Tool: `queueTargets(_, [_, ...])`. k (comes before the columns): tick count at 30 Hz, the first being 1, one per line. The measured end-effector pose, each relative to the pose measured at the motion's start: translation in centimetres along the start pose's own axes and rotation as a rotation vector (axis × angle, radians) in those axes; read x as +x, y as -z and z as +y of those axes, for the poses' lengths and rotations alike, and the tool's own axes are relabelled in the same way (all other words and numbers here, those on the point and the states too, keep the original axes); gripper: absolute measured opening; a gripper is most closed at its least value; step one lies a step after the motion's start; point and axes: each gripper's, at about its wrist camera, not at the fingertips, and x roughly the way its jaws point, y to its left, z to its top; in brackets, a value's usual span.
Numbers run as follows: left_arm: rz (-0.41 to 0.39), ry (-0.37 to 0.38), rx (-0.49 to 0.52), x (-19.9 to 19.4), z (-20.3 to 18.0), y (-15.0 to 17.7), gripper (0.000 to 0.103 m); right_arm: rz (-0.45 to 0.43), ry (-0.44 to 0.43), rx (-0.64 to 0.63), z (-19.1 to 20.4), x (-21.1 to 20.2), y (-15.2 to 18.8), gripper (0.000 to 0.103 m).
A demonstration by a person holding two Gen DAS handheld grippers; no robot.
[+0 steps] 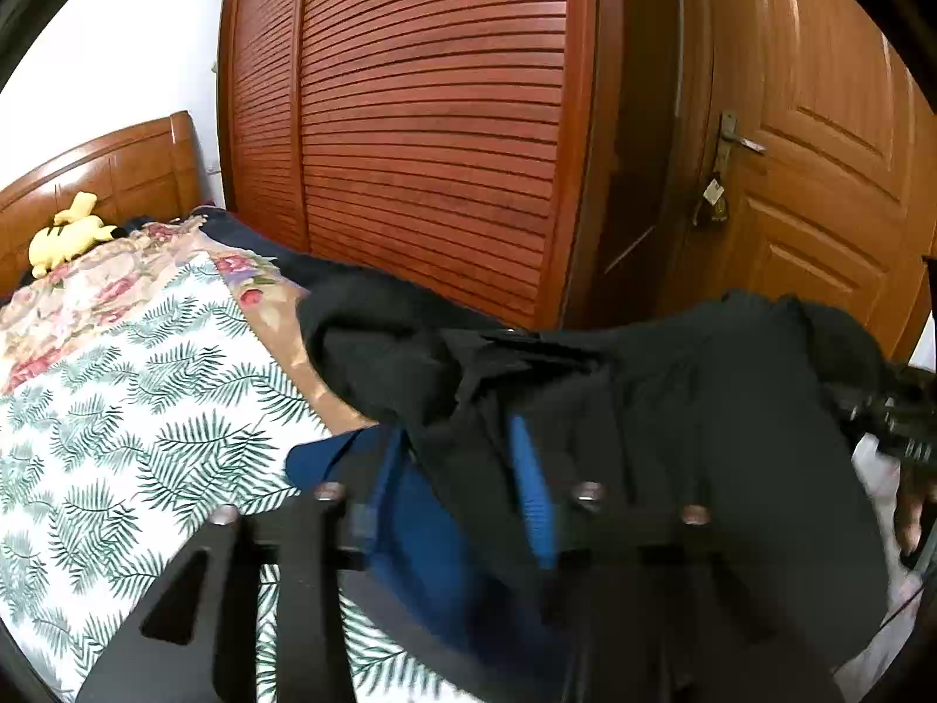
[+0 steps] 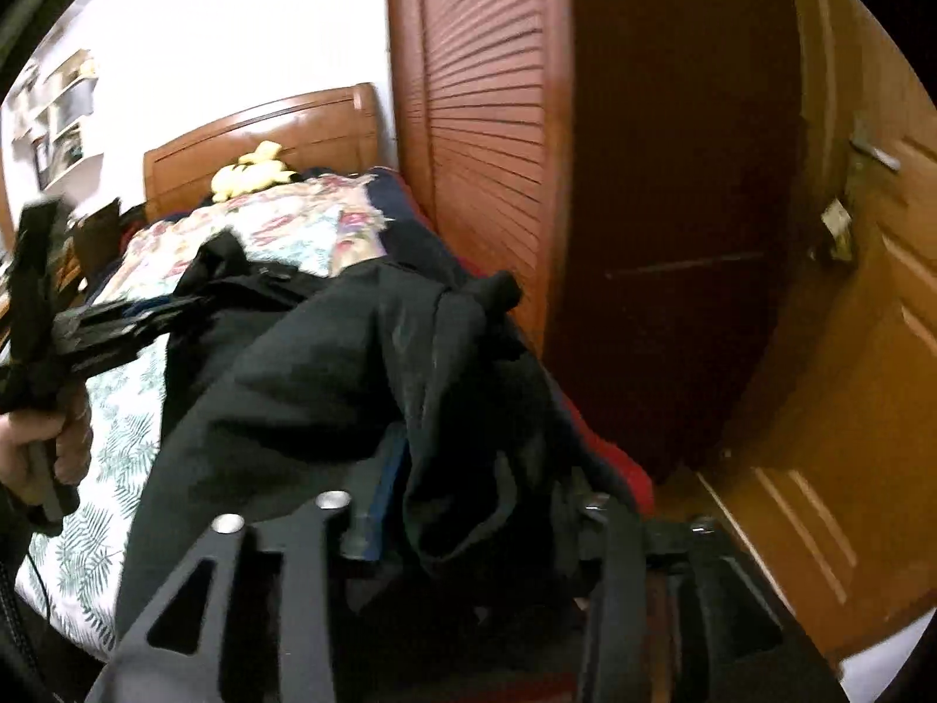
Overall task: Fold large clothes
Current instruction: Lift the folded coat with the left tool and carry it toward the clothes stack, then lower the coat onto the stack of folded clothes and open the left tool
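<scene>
I see the black garment bunched along the bed's wardrobe-side edge, stretching crosswise between my left gripper and right gripper, both half-open with cloth lying loose between the fingers.

Matt black cloth garment, glossy wooden wardrobe

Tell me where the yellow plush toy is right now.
The yellow plush toy lies at the head of the bed, against the wooden headboard, on the floral quilt, far left in the left wrist view, beyond the black garment.
</scene>
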Motion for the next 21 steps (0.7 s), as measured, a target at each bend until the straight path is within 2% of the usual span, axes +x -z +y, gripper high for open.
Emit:
queueTargets(2, [-0.017,-0.007,0.024,-0.5,0.2,0.6,0.053,-0.026,0.063,0.017,-0.1,-0.7,-0.6,0.070])
queueTargets(3, [-0.020,-0.013,0.035,-0.7,0.3,0.8,0.057,-0.049,0.096,0.013,-0.1,-1.7,-0.7,0.070])
queueTargets(5, [-0.039,-0.015,0.058,-1.9,0.5,1.5,0.078,-0.097,0.151,0.011,-0.1,-3.7,-1.0,0.071])
queueTargets(7, [-0.055,-0.029,0.077,-2.5,0.5,2.1,0.080,-0.156,0.178,-0.012,1.1,-5.7,-1.5,0.071])
queueTargets(9, [-0.066,-0.042,0.078,-3.6,0.8,2.7,0.082,-0.223,0.162,-0.059,2.8,-7.6,-2.0,0.071])
queueTargets(10, [-0.072,-0.034,0.069,-4.2,1.0,3.1,0.089,-0.243,0.154,-0.081,3.6,-8.7,-1.9,0.071])
queueTargets(11, [-0.078,-0.025,0.054,-5.0,1.2,3.6,0.090,-0.248,0.133,-0.102,4.6,-8.7,-2.3,0.070])
queueTargets(12, [-0.082,-0.020,0.046,-5.5,1.4,3.9,0.090,-0.247,0.099,-0.128,5.8,-8.8,-2.8,0.070])
queueTargets(13, [-0.082,-0.013,0.040,-6.0,1.6,4.3,0.091,-0.236,0.063,-0.160,7.2,-8.6,-3.2,0.062])
queueTargets(14, [-0.081,-0.009,0.037,-6.6,1.7,4.8,0.091,-0.219,0.040,-0.190,8.3,-8.2,-3.6,0.058])
queueTargets(17, [-0.072,-0.001,0.030,-8.0,1.8,6.0,0.091,-0.152,-0.006,-0.245,9.7,-6.9,-4.0,0.058])
queueTargets(18, [-0.069,-0.003,0.032,-8.4,1.9,6.3,0.091,-0.124,0.009,-0.254,10.1,-6.3,-4.1,0.058])
queueTargets(21, [-0.080,-0.039,0.034,-10.4,2.1,7.3,0.091,-0.040,0.064,-0.213,7.4,-4.4,-4.7,0.058])
